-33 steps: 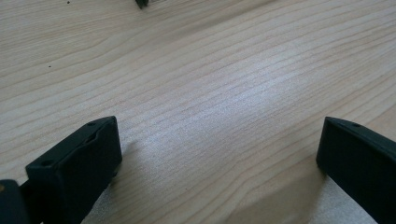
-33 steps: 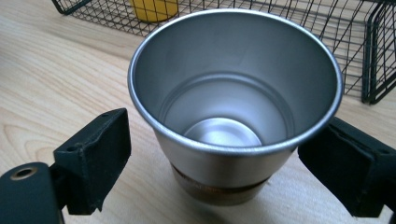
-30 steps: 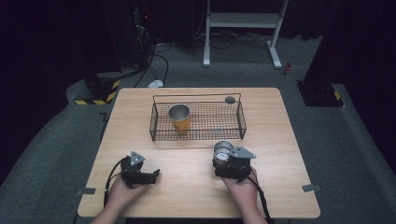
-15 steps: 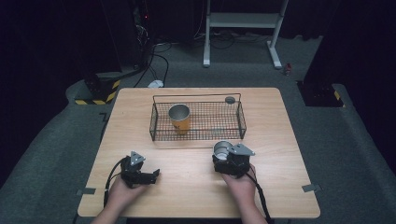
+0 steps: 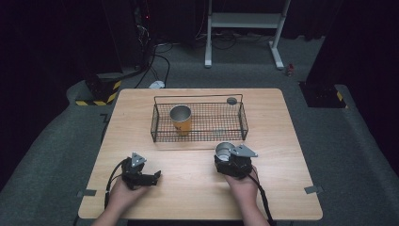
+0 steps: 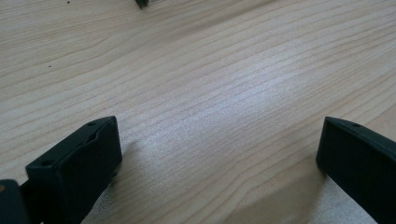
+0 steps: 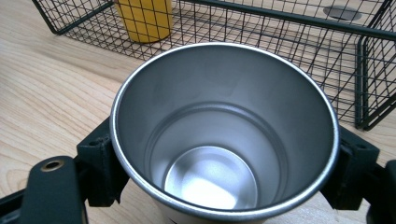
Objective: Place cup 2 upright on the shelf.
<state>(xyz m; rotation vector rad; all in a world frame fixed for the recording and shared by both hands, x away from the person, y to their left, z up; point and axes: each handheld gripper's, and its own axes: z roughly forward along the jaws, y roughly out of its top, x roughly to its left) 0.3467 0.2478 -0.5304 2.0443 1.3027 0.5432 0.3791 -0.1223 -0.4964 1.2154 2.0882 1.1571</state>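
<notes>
Clamping the steel cup between its jaws, the right gripper has crept slightly toward the wire basket over the last second, so the cup now stands just short of its near wall. That points to a drop-in beside the yellow cup. Well apart, the left gripper rests on the table, jaws spread and empty.

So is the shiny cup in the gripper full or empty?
Empty. The right gripper view looks straight into the silver cup, held by the right gripper, and its bare metal bottom shows.
</notes>
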